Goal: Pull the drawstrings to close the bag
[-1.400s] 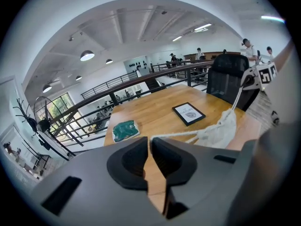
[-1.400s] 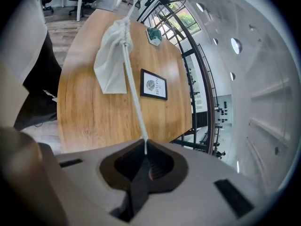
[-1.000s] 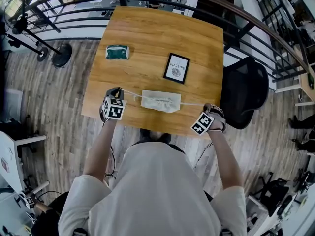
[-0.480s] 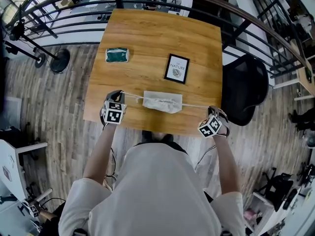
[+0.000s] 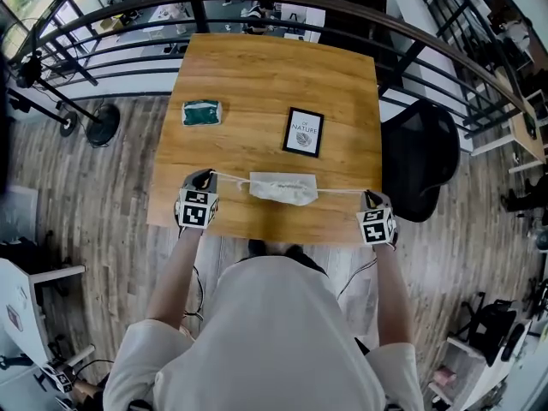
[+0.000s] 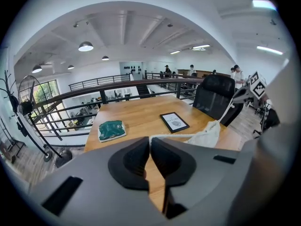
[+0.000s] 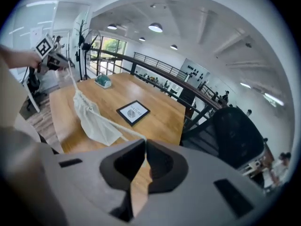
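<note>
A small white cloth bag (image 5: 284, 187) hangs between two taut drawstrings over the near part of the wooden table (image 5: 257, 75). My left gripper (image 5: 205, 175) is shut on the left drawstring (image 6: 171, 136), and its jaws have just closed a little tighter on it. In the left gripper view the string runs from the closed jaws (image 6: 149, 144) to the bag (image 6: 207, 134). At the table's near right corner my right gripper (image 5: 369, 196) is shut on the right drawstring (image 7: 120, 129). That string leads from its jaws (image 7: 144, 144) up to the gathered bag (image 7: 93, 119).
A green packet (image 5: 202, 112) lies at the table's left. A black-framed card (image 5: 304, 132) lies just beyond the bag. A black office chair (image 5: 421, 157) stands to the right of the table, and a dark railing (image 5: 257, 2) curves round the far side.
Both grippers have risen, the right one more, and it has rolled and drawn outward past the table's corner. The drawstrings are straighter and the bag hangs between them.
</note>
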